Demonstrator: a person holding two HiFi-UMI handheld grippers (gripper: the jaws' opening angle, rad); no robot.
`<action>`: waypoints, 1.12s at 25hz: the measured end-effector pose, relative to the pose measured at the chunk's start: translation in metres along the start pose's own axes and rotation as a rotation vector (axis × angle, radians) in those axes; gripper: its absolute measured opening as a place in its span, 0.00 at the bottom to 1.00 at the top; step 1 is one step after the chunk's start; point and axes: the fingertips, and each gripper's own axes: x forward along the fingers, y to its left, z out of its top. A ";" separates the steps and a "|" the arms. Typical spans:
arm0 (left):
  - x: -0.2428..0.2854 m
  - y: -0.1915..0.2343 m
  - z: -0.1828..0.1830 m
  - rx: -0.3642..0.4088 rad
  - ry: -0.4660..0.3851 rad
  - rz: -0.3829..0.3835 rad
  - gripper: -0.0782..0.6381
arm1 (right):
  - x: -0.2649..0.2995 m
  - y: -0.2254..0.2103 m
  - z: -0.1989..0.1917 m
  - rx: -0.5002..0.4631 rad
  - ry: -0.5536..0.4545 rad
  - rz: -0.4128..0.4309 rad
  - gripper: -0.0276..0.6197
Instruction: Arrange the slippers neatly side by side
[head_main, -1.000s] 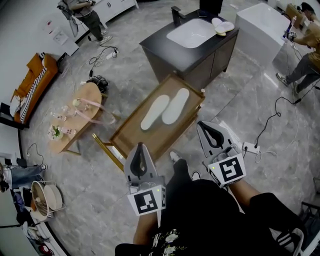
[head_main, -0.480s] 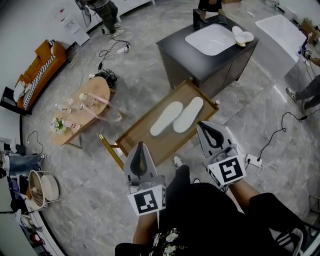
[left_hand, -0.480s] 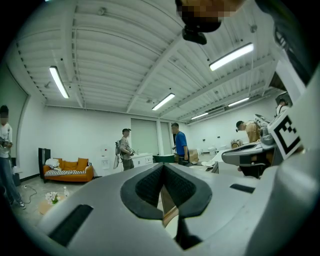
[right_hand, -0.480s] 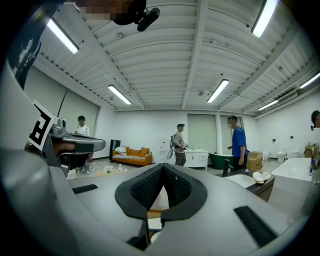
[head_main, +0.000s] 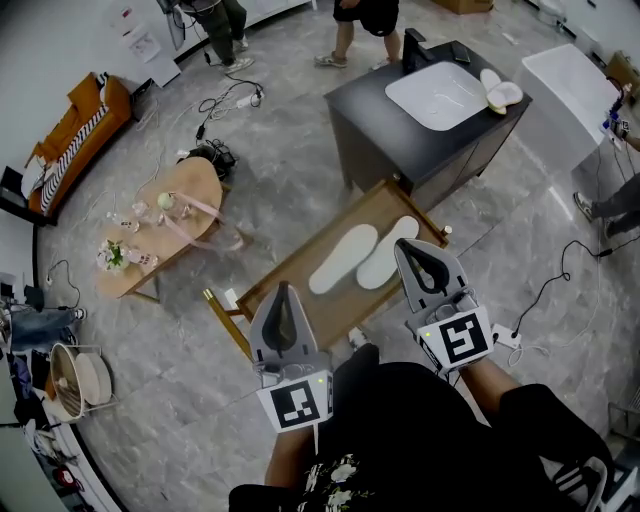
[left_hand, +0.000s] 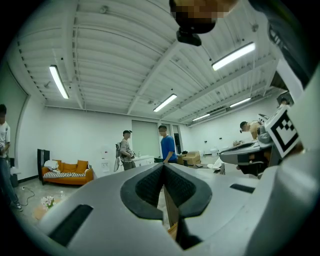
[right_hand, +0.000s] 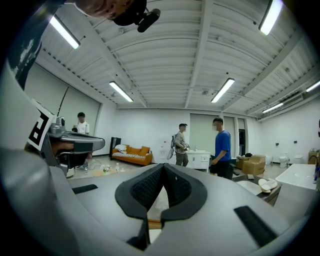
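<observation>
Two white slippers (head_main: 343, 258) (head_main: 387, 252) lie side by side, soles up, on a low wooden tray table (head_main: 290, 285) on the grey floor. My left gripper (head_main: 282, 290) is shut and empty, its tip just short of the tray's near edge. My right gripper (head_main: 407, 247) is shut and empty too, its tip over the tray's right corner beside the right slipper. Both point level toward the room in the left gripper view (left_hand: 163, 167) and the right gripper view (right_hand: 163, 166). A second white pair (head_main: 499, 92) rests on the dark cabinet.
A dark cabinet (head_main: 400, 150) with a white basin (head_main: 445, 82) stands behind the tray. An oval wooden coffee table (head_main: 160, 225) is at the left, an orange sofa (head_main: 75, 140) beyond it. Cables and a power strip (head_main: 505, 340) lie on the floor. People stand at the back.
Both grippers have come closer to the tray with the slippers; the tray now reaches their tips. The jaws stayed shut.
</observation>
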 end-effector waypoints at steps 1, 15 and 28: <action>0.005 0.005 -0.001 -0.001 -0.002 0.002 0.11 | 0.007 0.000 0.000 -0.002 0.000 0.001 0.04; 0.051 0.033 -0.022 0.009 0.035 0.027 0.11 | 0.065 -0.012 -0.011 0.001 0.019 0.022 0.04; 0.071 0.010 -0.075 -0.038 0.227 0.158 0.11 | 0.110 -0.033 -0.053 0.012 0.108 0.211 0.04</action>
